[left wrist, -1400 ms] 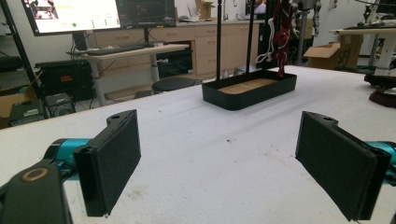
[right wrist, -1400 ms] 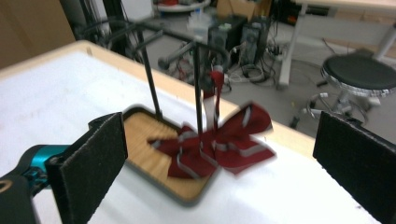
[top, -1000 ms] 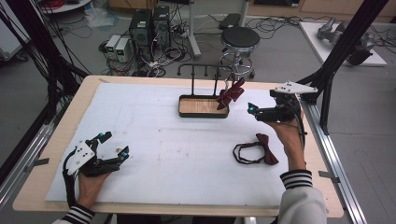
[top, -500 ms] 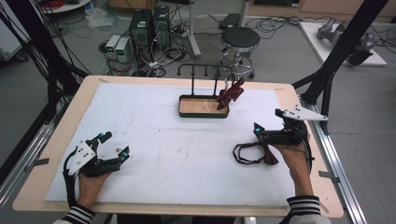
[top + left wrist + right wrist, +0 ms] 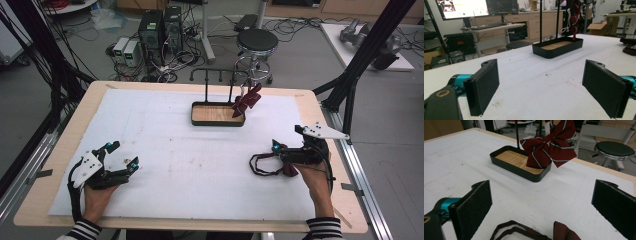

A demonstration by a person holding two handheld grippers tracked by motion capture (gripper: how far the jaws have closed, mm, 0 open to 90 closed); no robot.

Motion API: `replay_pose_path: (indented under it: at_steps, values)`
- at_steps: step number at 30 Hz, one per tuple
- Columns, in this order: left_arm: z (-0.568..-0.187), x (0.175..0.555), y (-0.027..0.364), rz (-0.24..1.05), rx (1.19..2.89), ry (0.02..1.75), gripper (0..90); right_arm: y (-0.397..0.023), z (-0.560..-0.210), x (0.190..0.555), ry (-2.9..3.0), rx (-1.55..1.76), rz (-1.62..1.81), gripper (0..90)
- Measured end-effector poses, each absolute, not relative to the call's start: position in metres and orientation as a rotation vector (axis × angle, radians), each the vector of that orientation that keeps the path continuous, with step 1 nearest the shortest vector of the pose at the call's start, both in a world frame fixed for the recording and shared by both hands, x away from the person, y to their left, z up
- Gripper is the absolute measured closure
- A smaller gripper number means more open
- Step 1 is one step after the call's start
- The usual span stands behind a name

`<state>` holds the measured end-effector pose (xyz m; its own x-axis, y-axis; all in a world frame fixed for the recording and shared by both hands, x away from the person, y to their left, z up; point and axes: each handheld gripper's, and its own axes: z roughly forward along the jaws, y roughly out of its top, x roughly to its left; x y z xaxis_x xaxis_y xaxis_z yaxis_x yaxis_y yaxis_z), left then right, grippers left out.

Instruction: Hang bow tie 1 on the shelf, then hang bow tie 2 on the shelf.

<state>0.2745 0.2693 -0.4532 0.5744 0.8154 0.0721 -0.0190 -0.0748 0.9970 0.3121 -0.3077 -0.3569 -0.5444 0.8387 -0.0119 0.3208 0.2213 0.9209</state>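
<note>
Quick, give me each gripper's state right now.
Left gripper: open, holding nothing, low over the white table cover.
Right gripper: open, holding nothing, jaws either side of the dark red bow tie on the table.

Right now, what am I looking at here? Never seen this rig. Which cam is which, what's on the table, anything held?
No robot arm: a person holds a two-jaw gripper in each hand. The high view looks down on the table from above the person's side. The other two cameras ride on the grippers and look along their black jaws.

On the white cover stands a black tray with a wooden floor and a hanger rack, from which a striped dark red bow tie hangs. A second dark red bow tie, with its strap, lies flat just under the right gripper.

The left gripper rests near the front left. Both grippers are open and hold nothing.
</note>
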Motion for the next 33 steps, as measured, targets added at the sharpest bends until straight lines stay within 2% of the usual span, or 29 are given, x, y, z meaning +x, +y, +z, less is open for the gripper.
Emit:
replay_pose_path:
  at_steps: [14,33]
  values:
    - [-0.453,0.275,0.269,0.791,1.496,0.713,14.3,-0.311,-0.361,0.314,2.005,1.109,1.251,2.3]
    - [-0.453,0.276,0.27,0.781,1.495,0.724,14.2,-0.315,-0.37,0.321,2.193,1.251,0.952,2.5]
